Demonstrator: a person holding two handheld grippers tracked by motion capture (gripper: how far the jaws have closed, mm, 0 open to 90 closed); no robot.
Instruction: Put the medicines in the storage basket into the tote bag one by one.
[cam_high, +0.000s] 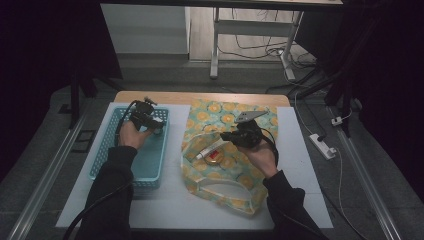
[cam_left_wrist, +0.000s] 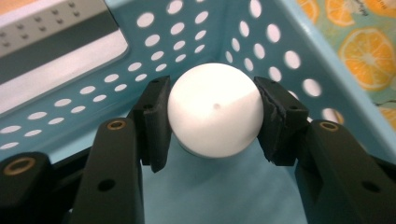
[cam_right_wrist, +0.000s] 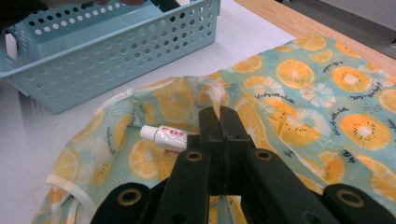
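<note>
Jaws of the left gripper (cam_left_wrist: 212, 116) clench a white ball (cam_left_wrist: 214, 109) low inside the basket (cam_high: 107, 150), at 9 o'clock; release remains. Right gripper (cam_right_wrist: 219, 123), jaws pinched on the bag's (cam_high: 240, 200) rim, holds it open; a tube (cam_right_wrist: 163, 136) remains inside.

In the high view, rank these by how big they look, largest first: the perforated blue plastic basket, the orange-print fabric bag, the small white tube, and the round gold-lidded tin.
1. Orange-print fabric bag
2. Perforated blue plastic basket
3. Small white tube
4. Round gold-lidded tin, partly hidden inside the bag, so its place below the tube is unsure.
</note>
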